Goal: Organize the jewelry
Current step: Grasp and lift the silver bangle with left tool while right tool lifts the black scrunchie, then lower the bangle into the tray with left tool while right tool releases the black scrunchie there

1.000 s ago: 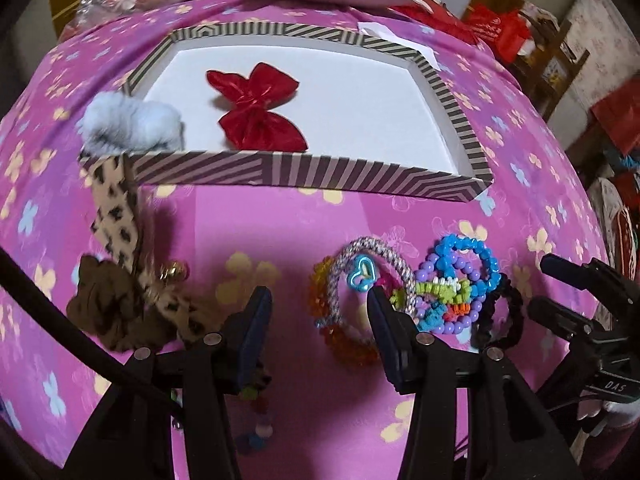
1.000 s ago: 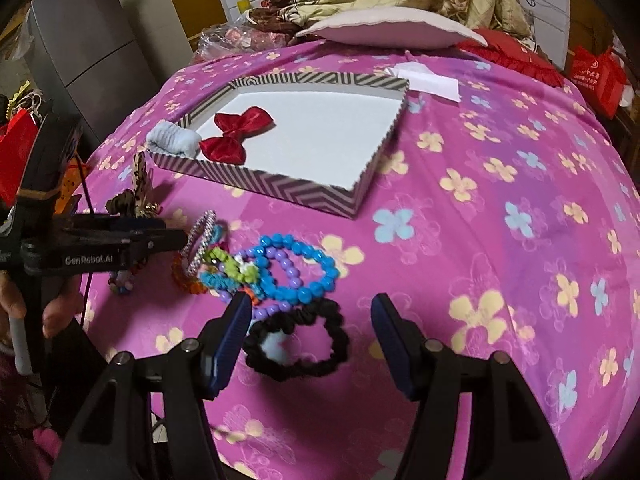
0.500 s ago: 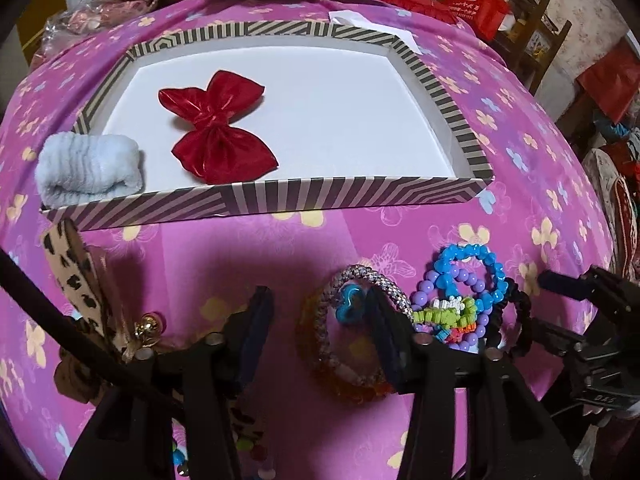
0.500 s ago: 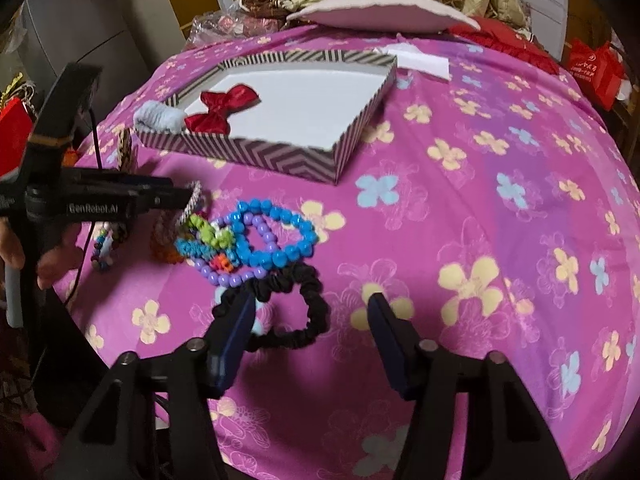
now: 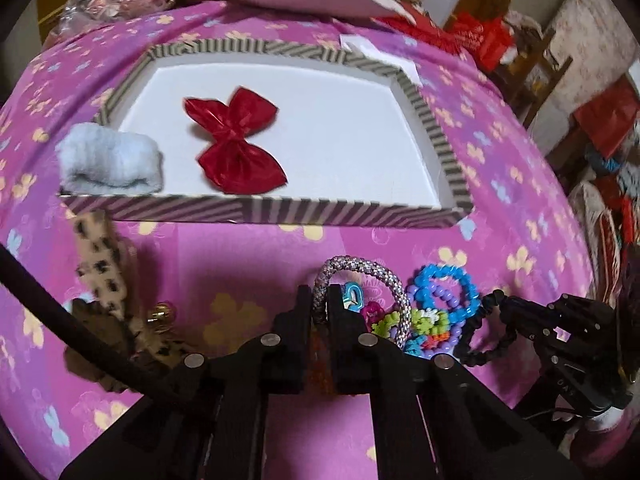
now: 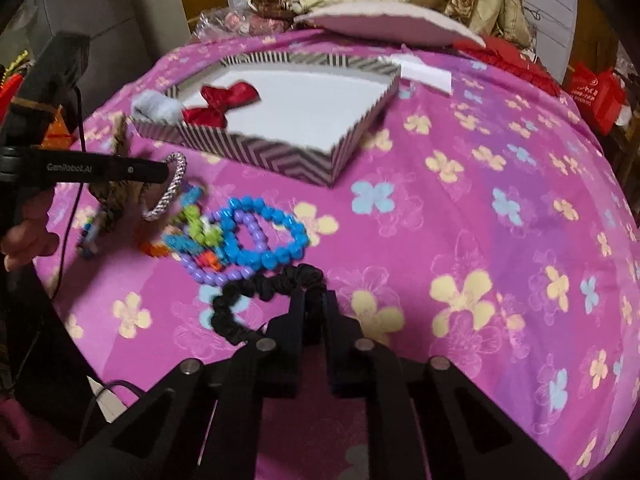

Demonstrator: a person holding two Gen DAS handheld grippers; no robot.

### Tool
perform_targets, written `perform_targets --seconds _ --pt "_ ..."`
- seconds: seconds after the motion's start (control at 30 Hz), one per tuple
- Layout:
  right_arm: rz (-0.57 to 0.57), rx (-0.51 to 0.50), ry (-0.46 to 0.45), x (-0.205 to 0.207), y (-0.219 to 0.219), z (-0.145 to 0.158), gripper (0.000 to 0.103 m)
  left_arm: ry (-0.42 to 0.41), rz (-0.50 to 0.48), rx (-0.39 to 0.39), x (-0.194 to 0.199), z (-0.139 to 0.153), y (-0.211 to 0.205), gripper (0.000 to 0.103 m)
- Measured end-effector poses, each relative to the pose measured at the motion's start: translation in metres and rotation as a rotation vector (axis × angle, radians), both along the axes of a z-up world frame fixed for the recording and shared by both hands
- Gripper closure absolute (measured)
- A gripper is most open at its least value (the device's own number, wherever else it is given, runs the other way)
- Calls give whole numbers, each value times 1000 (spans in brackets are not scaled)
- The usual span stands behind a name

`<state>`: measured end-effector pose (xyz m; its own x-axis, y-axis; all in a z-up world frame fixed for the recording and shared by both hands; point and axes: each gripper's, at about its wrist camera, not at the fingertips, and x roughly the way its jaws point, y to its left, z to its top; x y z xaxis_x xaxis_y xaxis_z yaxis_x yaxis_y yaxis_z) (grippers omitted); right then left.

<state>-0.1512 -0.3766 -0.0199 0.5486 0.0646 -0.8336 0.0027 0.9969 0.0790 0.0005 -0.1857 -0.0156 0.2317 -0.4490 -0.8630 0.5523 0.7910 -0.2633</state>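
Observation:
My left gripper is shut on a silver braided bracelet, whose loop arches up to the right of the fingers; from the right wrist view the same bracelet hangs tilted at the tip of that gripper. My right gripper is shut on a black scrunchie, seen stretched from the other side as the scrunchie beside that gripper. Blue and purple bead bracelets lie between them. A striped tray holds a red bow and a pale blue fuzzy band.
A leopard-print bow and brown scrunchie lie left of my left gripper. The pink flowered cloth covers the whole surface. A white pillow and piled fabric sit behind the tray; red bags stand off the right edge.
Both grippers went from open to shut: the left closed on the silver bracelet and raised it on edge, the right closed on the black scrunchie, pulling it taut.

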Motion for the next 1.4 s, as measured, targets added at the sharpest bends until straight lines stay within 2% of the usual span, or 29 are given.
perform_targets --seconds 0.13,0.3,0.53,0.73,0.93,1.23,1.4 --pt "24 -4 -55 5 5 27 95 -13 44 -35 4 17 14 90" --pt "44 -21 -110 25 9 53 95 -40 100 -42 14 33 19 90" --pt "45 -28 -141 79 9 68 95 -57 159 -11 34 38 10 90" --pt "35 24 -113 127 7 56 95 -30 208 7 59 28 -9 90" --pt "33 40 -65 162 8 29 95 -8 217 49 76 11 -31 90" --pt "-5 15 0 180 -8 0 95 2 232 106 93 -8 -49 90" --pt "-24 -37 19 182 -11 -8 94 10 252 144 99 -21 -54 90"
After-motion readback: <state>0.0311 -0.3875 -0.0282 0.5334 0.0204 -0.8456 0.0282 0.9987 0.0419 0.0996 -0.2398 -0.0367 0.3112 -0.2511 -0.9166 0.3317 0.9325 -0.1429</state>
